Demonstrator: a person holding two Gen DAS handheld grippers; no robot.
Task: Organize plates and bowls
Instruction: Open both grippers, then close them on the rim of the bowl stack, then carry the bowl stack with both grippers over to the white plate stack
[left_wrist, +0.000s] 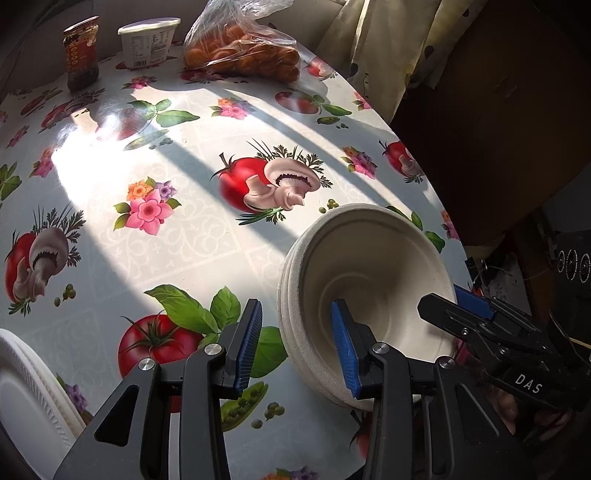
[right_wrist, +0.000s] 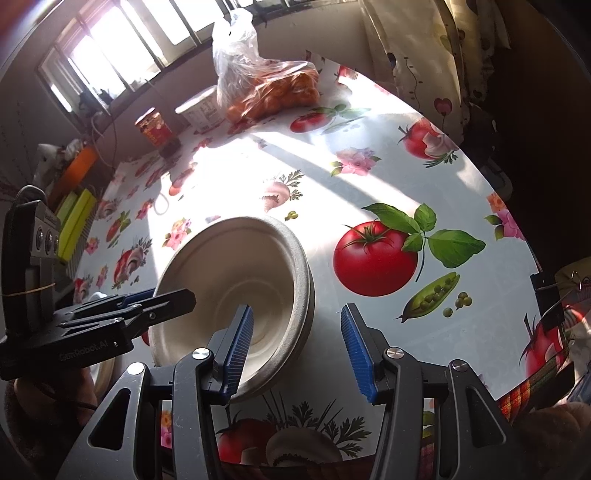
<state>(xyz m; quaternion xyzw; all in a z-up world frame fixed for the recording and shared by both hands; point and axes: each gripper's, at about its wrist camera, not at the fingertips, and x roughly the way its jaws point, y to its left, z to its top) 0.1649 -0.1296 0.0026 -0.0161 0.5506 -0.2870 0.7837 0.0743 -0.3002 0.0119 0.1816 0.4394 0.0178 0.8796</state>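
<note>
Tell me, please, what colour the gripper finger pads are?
Blue, ribbed pads on black fingers; the right wrist view shows them best.

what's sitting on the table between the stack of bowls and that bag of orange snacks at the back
Nothing: only bare printed tablecloth lies between the bowl stack and the snack bag, clearest in the left wrist view.

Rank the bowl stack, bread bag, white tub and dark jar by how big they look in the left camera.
1. bowl stack, though nearest the camera
2. bread bag
3. white tub and dark jar: too alike to rank.
</note>
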